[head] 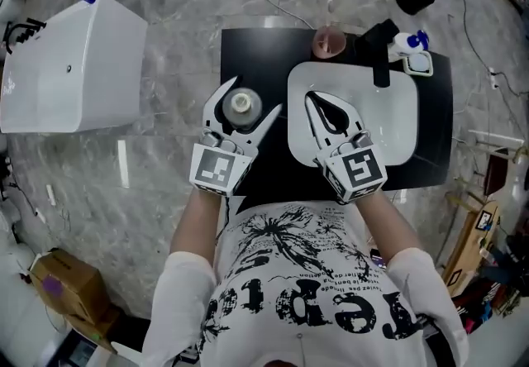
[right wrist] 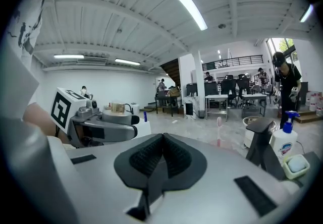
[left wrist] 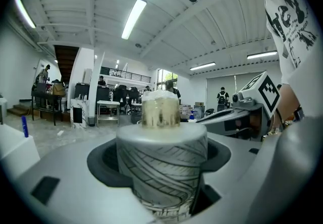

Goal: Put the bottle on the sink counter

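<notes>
A grey bottle [head: 243,102] with a line pattern and a pale cap stands upright between the jaws of my left gripper [head: 252,97], which is shut on it. It is over the black sink counter [head: 256,47], just left of the white basin [head: 397,121]. Whether its base touches the counter is hidden. The left gripper view shows the bottle [left wrist: 161,167] filling the gap between the dark pads. My right gripper [head: 319,104] is shut and empty over the basin, its pads pressed together in the right gripper view [right wrist: 162,160].
A black faucet [head: 382,51] rises at the basin's far edge. Beside it are a pink cup with a toothbrush [head: 329,41] and a white soap bottle [head: 411,41]. A white box [head: 70,64] sits on the marble floor to the left.
</notes>
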Demonstrator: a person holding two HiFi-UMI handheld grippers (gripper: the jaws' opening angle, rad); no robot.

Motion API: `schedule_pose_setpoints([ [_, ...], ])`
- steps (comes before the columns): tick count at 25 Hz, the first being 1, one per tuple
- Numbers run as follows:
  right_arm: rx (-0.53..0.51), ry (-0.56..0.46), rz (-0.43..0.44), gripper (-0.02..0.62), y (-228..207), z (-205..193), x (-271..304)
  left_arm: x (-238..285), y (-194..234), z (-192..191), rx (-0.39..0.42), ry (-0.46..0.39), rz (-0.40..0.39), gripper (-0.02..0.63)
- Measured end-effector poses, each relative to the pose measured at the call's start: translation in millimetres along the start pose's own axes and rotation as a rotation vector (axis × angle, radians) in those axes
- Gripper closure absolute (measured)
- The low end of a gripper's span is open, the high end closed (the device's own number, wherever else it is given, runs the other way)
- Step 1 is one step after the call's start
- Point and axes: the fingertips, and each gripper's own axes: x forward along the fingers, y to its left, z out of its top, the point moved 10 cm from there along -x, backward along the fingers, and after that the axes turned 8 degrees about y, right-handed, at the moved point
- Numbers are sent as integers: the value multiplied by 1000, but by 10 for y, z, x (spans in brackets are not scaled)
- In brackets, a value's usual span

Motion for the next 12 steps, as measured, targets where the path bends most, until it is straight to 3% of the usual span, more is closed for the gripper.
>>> schedule_pose_setpoints([
  [12,99,115,30,581,-760,-307,1099,1167,695,-483,-52,134,-31,256],
])
